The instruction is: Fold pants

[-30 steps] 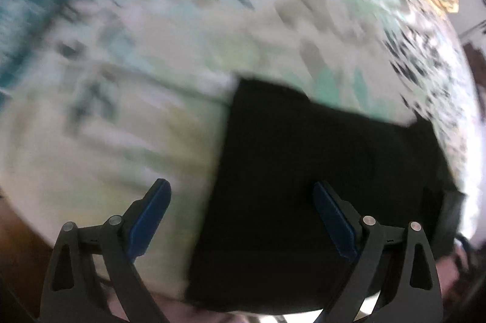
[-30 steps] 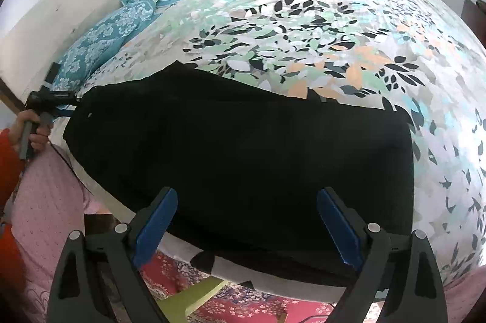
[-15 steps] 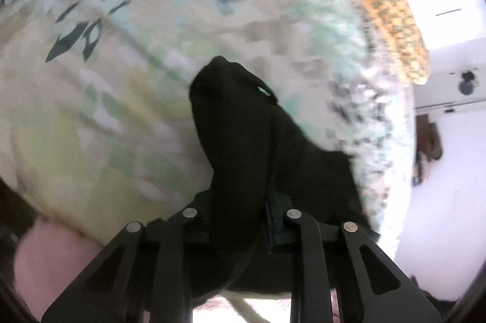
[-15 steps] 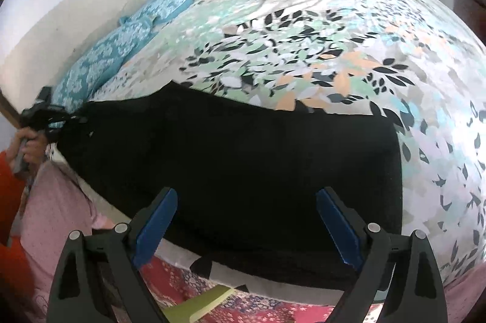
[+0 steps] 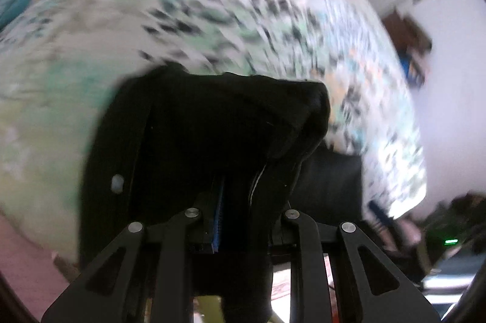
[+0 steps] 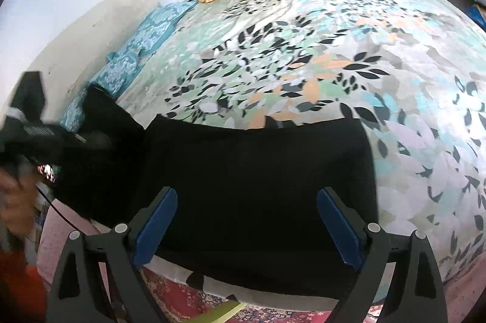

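Item: black pants (image 6: 258,177), on floral bedsheet (image 6: 334,56), near edge. Left gripper (image 5: 237,201) clamped on one end, lifted; fold apparently begun, unfinished. Right gripper (image 6: 243,219) wide, empty, above pants.

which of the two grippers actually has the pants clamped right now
The left gripper: its jaws are pinched on a lifted end of the black pants. The right gripper hangs open above them.

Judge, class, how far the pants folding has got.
Done: the black fabric pants lie flat on the leaf-patterned bedsheet. In hand: the left tongs grip one lifted end. Left: laying that end over; the right tongs are open, holding nothing.
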The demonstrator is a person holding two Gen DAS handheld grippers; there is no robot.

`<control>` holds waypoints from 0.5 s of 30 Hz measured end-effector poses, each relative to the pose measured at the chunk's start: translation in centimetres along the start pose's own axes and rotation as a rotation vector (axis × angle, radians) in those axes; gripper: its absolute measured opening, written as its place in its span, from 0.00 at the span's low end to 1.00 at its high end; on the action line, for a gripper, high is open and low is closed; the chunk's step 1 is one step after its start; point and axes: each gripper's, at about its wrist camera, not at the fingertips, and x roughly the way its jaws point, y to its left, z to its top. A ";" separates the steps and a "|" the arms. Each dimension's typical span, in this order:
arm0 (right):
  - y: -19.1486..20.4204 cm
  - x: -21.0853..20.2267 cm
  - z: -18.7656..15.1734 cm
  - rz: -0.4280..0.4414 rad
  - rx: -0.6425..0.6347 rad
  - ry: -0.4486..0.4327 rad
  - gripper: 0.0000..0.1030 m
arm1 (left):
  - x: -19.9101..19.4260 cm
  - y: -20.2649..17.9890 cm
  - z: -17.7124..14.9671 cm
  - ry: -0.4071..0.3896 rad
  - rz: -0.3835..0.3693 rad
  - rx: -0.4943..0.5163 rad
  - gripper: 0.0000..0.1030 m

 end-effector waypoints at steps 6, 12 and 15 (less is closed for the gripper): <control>-3.3 -1.2 0.0 0.031 0.152 -0.051 0.90 | 6.8 -3.6 -0.5 0.220 -0.255 0.021 0.27; -3.5 -1.2 0.3 0.185 0.179 -0.070 0.90 | -2.7 -1.1 1.2 -0.077 -0.263 0.123 0.80; 0.3 0.6 0.1 0.359 0.069 0.006 0.90 | -6.2 4.4 1.6 -0.196 -0.159 0.053 0.80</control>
